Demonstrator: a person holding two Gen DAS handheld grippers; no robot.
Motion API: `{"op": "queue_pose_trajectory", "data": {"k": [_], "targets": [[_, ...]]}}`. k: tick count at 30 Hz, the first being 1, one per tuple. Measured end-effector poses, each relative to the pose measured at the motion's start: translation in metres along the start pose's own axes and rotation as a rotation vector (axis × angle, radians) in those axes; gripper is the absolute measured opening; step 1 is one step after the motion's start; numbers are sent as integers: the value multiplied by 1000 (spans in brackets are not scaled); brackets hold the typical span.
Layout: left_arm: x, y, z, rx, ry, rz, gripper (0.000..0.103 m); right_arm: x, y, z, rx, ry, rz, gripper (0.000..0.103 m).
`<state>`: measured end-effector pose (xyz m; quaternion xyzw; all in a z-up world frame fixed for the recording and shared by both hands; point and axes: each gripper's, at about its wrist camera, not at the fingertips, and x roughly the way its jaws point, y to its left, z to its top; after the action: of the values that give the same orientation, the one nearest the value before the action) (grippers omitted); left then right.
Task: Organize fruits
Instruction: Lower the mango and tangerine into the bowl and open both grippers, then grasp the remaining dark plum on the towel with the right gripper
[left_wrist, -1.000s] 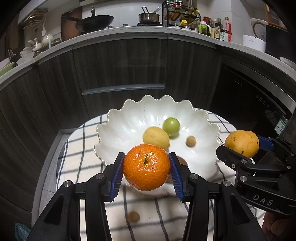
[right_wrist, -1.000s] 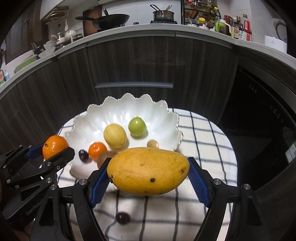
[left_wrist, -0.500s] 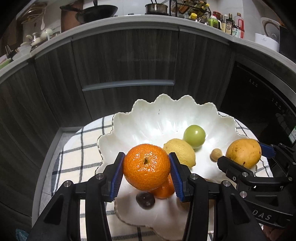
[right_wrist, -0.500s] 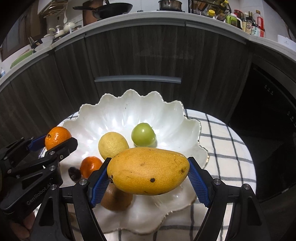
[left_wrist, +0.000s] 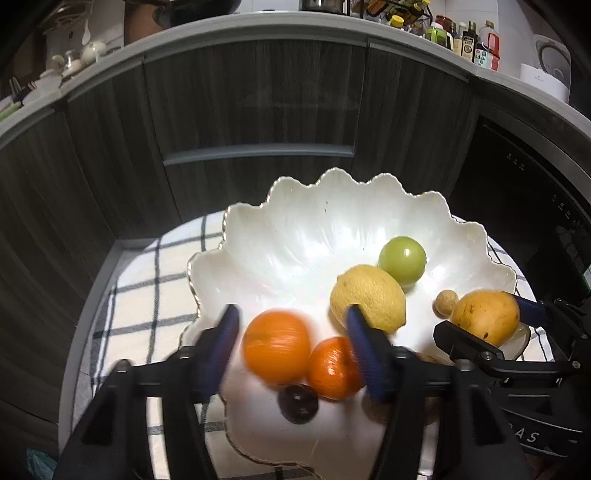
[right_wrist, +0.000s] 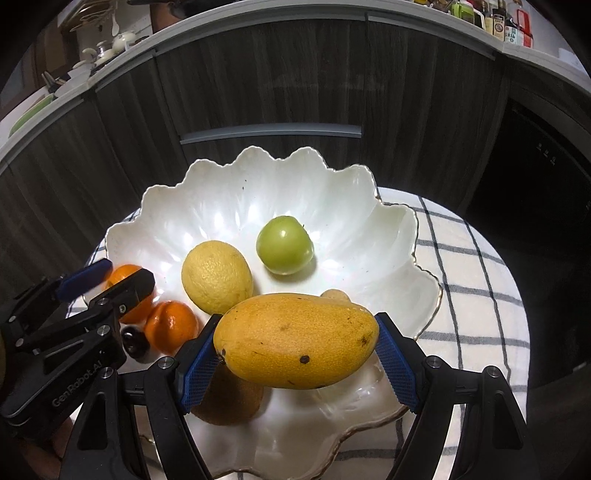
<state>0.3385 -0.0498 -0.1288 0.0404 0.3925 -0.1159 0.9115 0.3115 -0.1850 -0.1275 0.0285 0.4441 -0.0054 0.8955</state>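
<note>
A white scalloped bowl (left_wrist: 295, 236) (right_wrist: 229, 199) holds a lemon (left_wrist: 367, 297) (right_wrist: 216, 277), a green fruit (left_wrist: 402, 259) (right_wrist: 285, 244), a small orange (left_wrist: 332, 367) (right_wrist: 170, 326), a dark fruit (left_wrist: 298, 403) and a tan nut (left_wrist: 446, 302). My left gripper (left_wrist: 291, 350) is open; the big orange (left_wrist: 276, 346) is blurred and loose between its fingers, over the bowl. My right gripper (right_wrist: 295, 362) is shut on a yellow mango (right_wrist: 295, 339) just above the bowl's near side. A brown kiwi (right_wrist: 231, 398) lies under the mango.
The bowl stands on a round table with a checked cloth (right_wrist: 461, 266) (left_wrist: 140, 295). Dark cabinet fronts (left_wrist: 258, 110) curve behind it, with a cluttered counter on top. A dark appliance (left_wrist: 535, 184) is at the right.
Both grippers moved forward over the bowl. My left gripper opened and let the big orange go; it is dropping into the bowl. The right gripper still holds the mango.
</note>
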Motion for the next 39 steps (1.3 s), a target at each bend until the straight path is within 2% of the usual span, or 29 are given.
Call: {"op": "queue_pose_trajectory", "data": {"k": [4, 12, 24, 39], "targets": [[-7, 3, 2, -1, -15, 15, 72, -11, 1, 2, -7, -43, -45, 89], [-38, 4, 5, -6, -80, 61, 91, -43, -1, 5, -1, -125, -99, 90], [-88, -3, -4, -18, -142, 74, 93, -93, -2, -7, 3, -193, -103, 90], [-128, -3, -45, -27, -143, 116, 94, -113, 2, -49, 6, -158, -90, 90]]}}
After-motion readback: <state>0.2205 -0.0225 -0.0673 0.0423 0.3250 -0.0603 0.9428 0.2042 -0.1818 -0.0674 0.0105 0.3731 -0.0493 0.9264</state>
